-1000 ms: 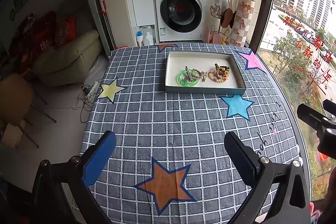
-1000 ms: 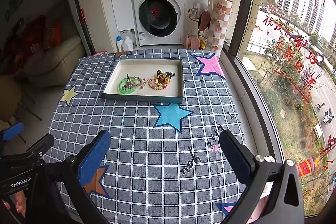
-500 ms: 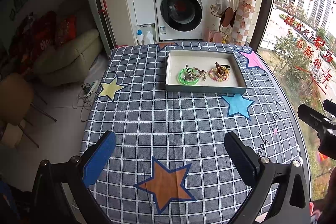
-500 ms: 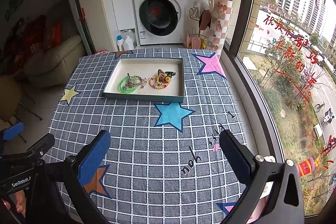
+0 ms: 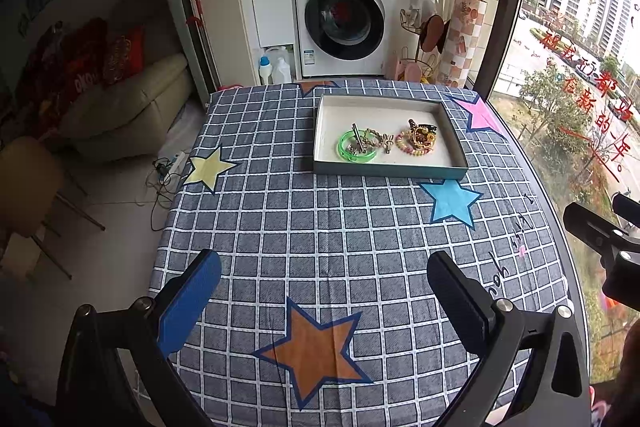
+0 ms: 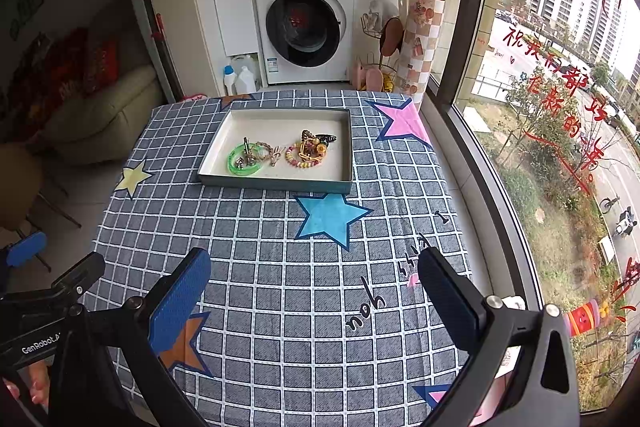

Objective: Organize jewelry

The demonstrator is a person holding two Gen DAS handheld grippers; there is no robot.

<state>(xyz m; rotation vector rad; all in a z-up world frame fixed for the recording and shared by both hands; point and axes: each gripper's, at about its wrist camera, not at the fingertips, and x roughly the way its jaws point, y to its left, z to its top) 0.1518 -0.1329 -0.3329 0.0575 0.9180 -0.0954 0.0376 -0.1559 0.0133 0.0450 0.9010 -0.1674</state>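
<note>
My left tongs point(image 5: 324, 291) and right tongs point(image 6: 314, 287) both hang spread wide and empty over the near part of the bench point(image 5: 280, 227) with its grey-blue checked, star-printed cloth. Well beyond them sits the shallow rectangular white tray point(image 5: 454, 143). Inside the tray lie a translucent green plastic bangle point(image 5: 344, 151), a tangle of metal charms point(image 5: 374, 141) beside it, and a pink-and-yellow beaded bracelet heap point(image 5: 416, 139). Behind the tray stands a white front-loading washing machine point(image 5: 344, 19).

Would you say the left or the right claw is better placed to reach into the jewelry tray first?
Neither clearly: both the left claw and the right claw are open and well short of the tray. The green bangle lies toward the left.
</note>
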